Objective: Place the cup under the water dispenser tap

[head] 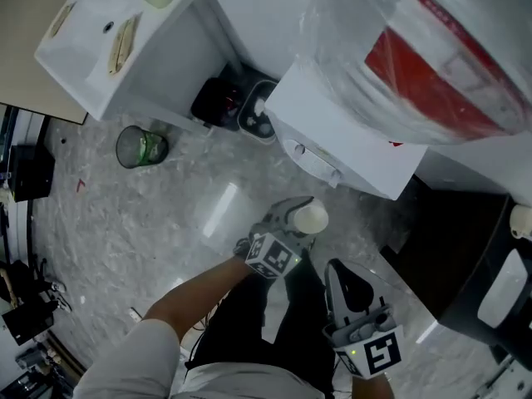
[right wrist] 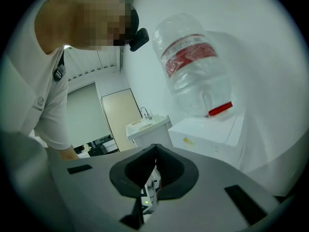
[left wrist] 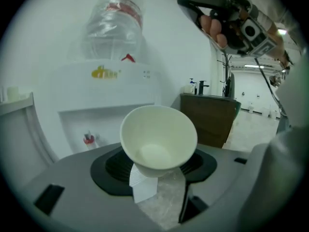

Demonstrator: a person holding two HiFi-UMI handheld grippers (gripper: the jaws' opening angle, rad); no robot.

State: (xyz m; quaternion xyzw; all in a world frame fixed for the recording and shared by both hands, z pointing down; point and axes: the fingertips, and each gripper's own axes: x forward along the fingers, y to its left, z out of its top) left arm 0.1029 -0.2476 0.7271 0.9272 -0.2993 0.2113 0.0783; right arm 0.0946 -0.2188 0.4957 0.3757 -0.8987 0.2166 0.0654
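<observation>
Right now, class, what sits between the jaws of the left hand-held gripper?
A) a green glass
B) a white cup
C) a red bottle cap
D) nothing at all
B: in the left gripper view, the left hand-held gripper has its jaws closed on a white cup, which is empty, with its open mouth facing the camera.

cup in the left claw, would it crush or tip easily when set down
Probably light: the cup looks thin-walled and empty. Likely crushable under a hard squeeze. Its narrow base and wide mouth suggest it could tip.
</observation>
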